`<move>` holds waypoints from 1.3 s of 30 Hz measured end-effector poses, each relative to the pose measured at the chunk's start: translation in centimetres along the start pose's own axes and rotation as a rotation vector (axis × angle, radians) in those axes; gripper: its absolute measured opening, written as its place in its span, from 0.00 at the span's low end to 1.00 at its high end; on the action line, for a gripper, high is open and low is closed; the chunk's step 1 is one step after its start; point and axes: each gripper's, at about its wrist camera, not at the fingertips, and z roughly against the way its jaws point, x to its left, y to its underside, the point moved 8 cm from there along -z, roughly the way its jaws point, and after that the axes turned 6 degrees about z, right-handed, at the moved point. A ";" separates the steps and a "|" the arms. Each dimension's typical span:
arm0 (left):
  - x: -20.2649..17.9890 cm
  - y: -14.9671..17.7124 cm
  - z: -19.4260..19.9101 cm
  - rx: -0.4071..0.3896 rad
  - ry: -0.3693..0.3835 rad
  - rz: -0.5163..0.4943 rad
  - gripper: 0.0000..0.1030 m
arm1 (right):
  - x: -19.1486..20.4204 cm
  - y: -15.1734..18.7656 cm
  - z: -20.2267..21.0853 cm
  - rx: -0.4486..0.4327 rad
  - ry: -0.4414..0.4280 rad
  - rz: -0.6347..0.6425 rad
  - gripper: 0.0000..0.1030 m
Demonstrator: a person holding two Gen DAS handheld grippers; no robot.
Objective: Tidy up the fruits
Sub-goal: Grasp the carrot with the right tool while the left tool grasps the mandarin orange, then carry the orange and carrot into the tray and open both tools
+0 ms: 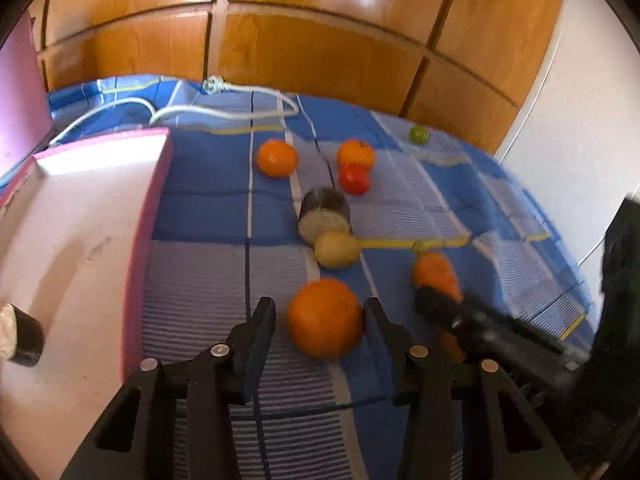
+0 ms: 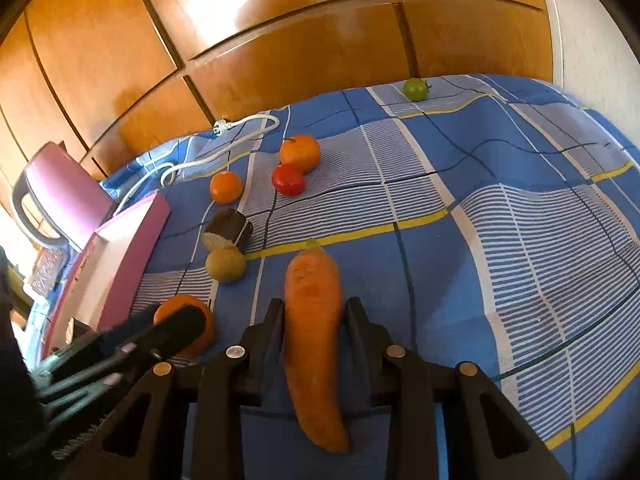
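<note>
- My right claw [image 2: 313, 312] is clamped on the carrot [image 2: 314, 344], both fingers pressed to its flanks; the carrot runs lengthwise between them, its thick end pointing away from me over the blue checked bedspread [image 2: 500, 240].
- My left claw [image 1: 320, 312] is half-open around the big orange [image 1: 325, 317]: the right finger [image 1: 378, 318] touches or nearly touches its side, while a gap shows at the left one. The orange sits on the bedspread.
- Just left of that claw stands the pink box [image 1: 80, 248], with one dark cylindrical piece [image 1: 22, 338] lying inside it.
- Beyond the orange lie a kiwi [image 1: 337, 249] touching a dark cut cylinder [image 1: 324, 216], then a red tomato [image 1: 354, 178] against an orange fruit [image 1: 356, 154], and another orange fruit [image 1: 277, 158] to their left.
- A green tomato [image 2: 416, 89] sits well apart near the far edge.
- A white cable [image 2: 224, 148] trails along the back by the wooden cupboard doors [image 2: 280, 40].
</note>
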 end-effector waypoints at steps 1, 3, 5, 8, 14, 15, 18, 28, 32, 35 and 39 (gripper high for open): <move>-0.1 0.1 0.0 -0.013 -0.009 -0.017 0.41 | 0.0 0.0 0.0 -0.002 -0.002 -0.005 0.28; -0.5 0.4 0.0 -0.027 -0.016 -0.045 0.36 | -0.1 0.0 0.1 -0.007 -0.004 -0.012 0.27; -0.6 0.4 0.0 -0.030 -0.025 -0.048 0.35 | -0.1 -0.1 0.2 -0.009 -0.006 -0.014 0.28; -0.3 0.4 0.2 -0.028 -0.026 -0.028 0.34 | 0.0 -0.2 0.3 -0.015 0.001 -0.009 0.28; 0.2 1.2 1.3 -0.025 -0.056 -0.004 0.34 | -0.2 -0.2 0.5 -0.020 0.000 -0.017 0.28; 0.2 1.3 1.6 -0.028 -0.064 -0.008 0.34 | -0.2 -0.1 0.5 -0.020 0.001 -0.017 0.28; 0.3 1.5 2.5 -0.041 -0.077 -0.012 0.34 | -0.2 -0.1 0.6 -0.019 0.007 -0.013 0.28; 1.1 1.4 6.8 -0.107 -0.115 -0.006 0.34 | 0.2 0.5 0.9 0.003 0.021 0.002 0.28; 1.9 1.6 8.2 -0.129 -0.128 0.014 0.34 | 0.4 0.6 0.8 0.015 0.031 0.015 0.29; 2.7 1.6 9.2 -0.139 -0.137 0.036 0.34 | 0.6 0.8 0.5 0.028 0.033 0.027 0.29; 3.9 1.7 10.3 -0.154 -0.153 0.062 0.34 | 0.7 0.9 0.4 0.039 0.045 0.044 0.30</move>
